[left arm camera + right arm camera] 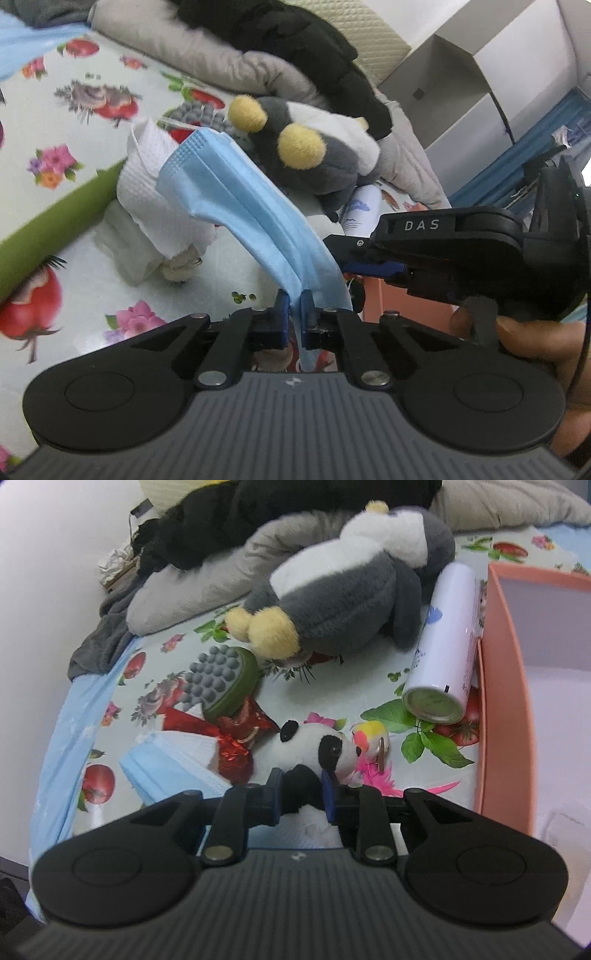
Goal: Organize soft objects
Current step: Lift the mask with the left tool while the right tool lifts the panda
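Note:
My left gripper (294, 306) is shut on one end of a blue face mask (229, 184), which rises up and away from the fingers above the floral cloth (74, 122). In the right wrist view, my right gripper (301, 784) is shut on the black limb of a small panda plush (325, 749) lying on the cloth. A person's hand holds that right gripper (345, 254), which shows at the right of the left wrist view. Behind lies a grey and white penguin plush (317, 155) (343, 602) with yellow feet.
A white paper towel (147, 184) stands crumpled behind the mask. A pink box (509, 686) is at the right, with a white spray can (443, 642) beside it. A green nubbed brush (218, 679), red pouch (236, 738), feathered bird toy (373, 738), grey pillow (192, 590) and another blue mask edge (159, 768) lie around.

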The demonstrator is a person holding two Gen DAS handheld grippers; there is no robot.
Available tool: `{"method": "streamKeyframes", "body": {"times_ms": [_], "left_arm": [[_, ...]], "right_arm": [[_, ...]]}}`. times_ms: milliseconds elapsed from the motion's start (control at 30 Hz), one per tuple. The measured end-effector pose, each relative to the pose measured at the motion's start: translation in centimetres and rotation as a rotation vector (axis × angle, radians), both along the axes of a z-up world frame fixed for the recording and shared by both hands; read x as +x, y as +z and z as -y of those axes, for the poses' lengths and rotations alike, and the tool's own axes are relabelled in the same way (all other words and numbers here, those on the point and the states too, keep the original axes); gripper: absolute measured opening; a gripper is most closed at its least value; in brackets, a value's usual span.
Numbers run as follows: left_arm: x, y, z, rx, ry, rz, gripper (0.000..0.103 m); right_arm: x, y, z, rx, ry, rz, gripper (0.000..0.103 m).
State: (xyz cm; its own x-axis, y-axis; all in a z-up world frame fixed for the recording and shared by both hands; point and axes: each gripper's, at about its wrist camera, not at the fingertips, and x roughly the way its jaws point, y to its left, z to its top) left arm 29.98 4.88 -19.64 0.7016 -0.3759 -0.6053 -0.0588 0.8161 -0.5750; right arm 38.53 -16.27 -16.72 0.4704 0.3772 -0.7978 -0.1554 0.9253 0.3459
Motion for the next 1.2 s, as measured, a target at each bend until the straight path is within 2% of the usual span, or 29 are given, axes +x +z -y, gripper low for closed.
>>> {"method": "streamKeyframes", "body": {"times_ms": [233, 433, 633, 867, 933, 1133, 1200], "left_arm": [[-4.5, 3.1, -0.5, 0.038, -0.032, 0.032, 0.007], [-9.1, 4.2, -0.9, 0.072, -0.070, 0.025, 0.007], [-12.9, 3.3, -1.7, 0.093, -0.128, -0.038, 0.007], [-15.0, 1.0, -2.5, 0.143, -0.232, -0.134, 0.007], [-15.4, 0.3, -2.7, 0.170, -0.233, -0.149, 0.007], [-15.6, -1.5, -3.6, 0.188, -0.181, -0.201, 0.008], [-15.6, -1.8, -3.9, 0.188, -0.158, -0.213, 0.013]], "right_arm": [[-3.7, 2.4, 0.3, -0.024, 0.003, 0.050, 0.026], [-7.5, 3.3, 0.4, -0.030, 0.008, 0.054, 0.026], [-11.7, 2.8, 0.0, -0.058, 0.034, 0.043, 0.026], [-16.0, 0.6, -0.6, -0.081, 0.060, 0.018, 0.026], [-16.7, -0.1, -0.6, -0.094, 0.067, 0.017, 0.026], [-17.5, -1.8, -0.1, -0.109, 0.066, 0.025, 0.029], [-17.7, -1.8, 0.1, -0.111, 0.067, 0.039, 0.030]]}}
